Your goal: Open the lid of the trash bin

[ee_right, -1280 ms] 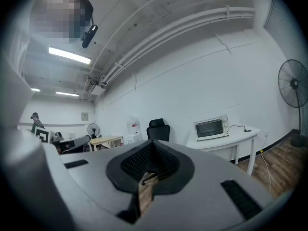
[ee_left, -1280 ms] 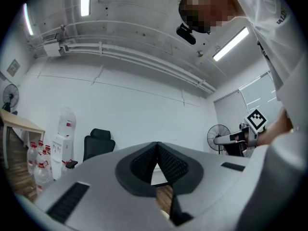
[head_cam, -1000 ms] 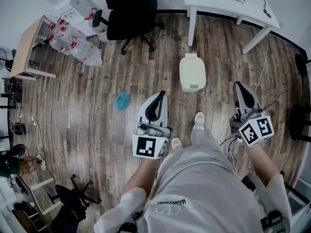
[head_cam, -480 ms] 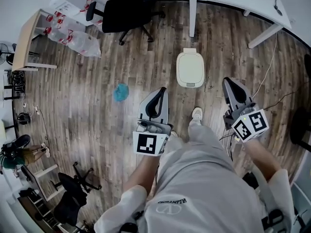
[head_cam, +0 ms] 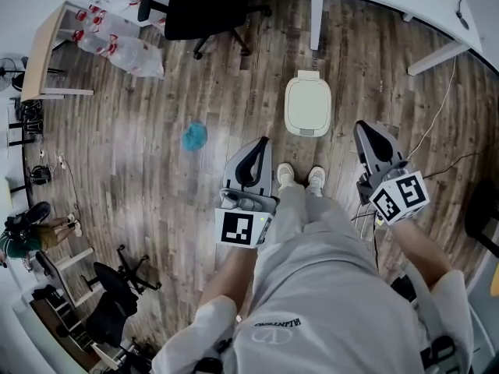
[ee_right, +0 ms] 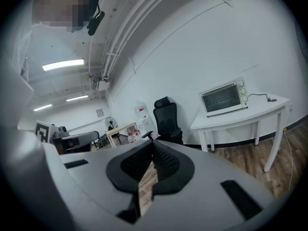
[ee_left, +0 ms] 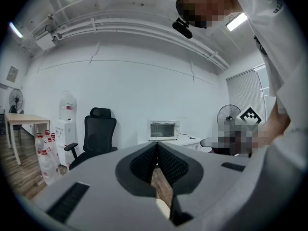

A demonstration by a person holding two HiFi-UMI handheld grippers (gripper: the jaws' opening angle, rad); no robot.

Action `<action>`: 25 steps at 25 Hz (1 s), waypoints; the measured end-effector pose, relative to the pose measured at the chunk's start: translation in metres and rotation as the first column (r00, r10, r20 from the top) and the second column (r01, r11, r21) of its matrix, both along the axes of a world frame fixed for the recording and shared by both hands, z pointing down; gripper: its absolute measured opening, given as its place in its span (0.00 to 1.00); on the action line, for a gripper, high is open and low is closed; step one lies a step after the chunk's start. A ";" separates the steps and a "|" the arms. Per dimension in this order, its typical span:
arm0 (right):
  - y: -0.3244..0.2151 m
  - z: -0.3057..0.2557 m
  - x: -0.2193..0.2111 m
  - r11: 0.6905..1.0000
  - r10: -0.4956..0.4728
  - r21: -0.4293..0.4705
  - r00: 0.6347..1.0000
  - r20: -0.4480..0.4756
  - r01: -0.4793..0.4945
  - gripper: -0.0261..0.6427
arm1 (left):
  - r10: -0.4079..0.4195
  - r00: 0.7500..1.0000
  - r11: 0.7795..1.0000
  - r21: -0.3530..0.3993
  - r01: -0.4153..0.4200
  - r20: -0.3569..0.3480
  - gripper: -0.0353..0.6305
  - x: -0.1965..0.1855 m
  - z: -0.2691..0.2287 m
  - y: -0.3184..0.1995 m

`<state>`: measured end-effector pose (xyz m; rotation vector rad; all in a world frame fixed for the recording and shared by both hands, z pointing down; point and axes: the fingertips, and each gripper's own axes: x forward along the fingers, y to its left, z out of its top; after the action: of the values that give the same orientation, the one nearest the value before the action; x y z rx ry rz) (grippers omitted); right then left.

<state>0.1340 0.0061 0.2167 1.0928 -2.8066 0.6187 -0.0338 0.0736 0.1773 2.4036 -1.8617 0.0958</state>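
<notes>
A cream trash bin [head_cam: 307, 106] with its lid down stands on the wood floor, just ahead of the person's shoes in the head view. My left gripper [head_cam: 256, 149] is held up at waist height, left of and nearer than the bin, its jaws shut with nothing in them. My right gripper [head_cam: 366, 135] hangs right of the bin, also shut and empty. In the left gripper view the left gripper [ee_left: 156, 150] points level across the room, and in the right gripper view the right gripper [ee_right: 153, 150] does the same. The bin does not show in either gripper view.
A black office chair [head_cam: 204, 6] stands at the back left, a white desk leg [head_cam: 316, 18] just behind the bin. A blue crumpled thing [head_cam: 195, 136] lies on the floor to the left. A cable [head_cam: 430, 135] trails at the right. A toaster oven [ee_right: 222, 96] sits on the white desk.
The person has stepped forward: both shoes now stand side by side close to the bin, which sits nearer the grippers. Both grippers stayed shut and raised.
</notes>
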 end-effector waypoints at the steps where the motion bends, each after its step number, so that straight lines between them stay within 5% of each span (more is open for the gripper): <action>1: -0.001 0.003 -0.001 1.000 0.000 -0.006 1.000 -0.005 0.000 0.06 | -0.001 1.000 1.000 0.000 0.001 0.001 0.06 -0.001 0.001 -0.003; 12: -0.019 0.054 -0.035 0.997 0.024 -0.076 0.996 -0.084 -0.031 0.06 | 0.087 0.995 0.992 -0.088 -0.090 -0.039 0.06 -0.008 0.062 -0.045; 25: -0.048 0.143 -0.086 0.977 0.086 -0.180 0.984 -0.158 -0.115 0.06 | 0.178 0.973 0.934 -0.285 -0.215 -0.150 0.06 0.000 0.213 -0.091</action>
<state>0.0484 -0.0418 0.3593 1.1958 -2.5205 0.7595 -0.0342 -0.0174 0.3901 2.3171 -1.4331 0.2245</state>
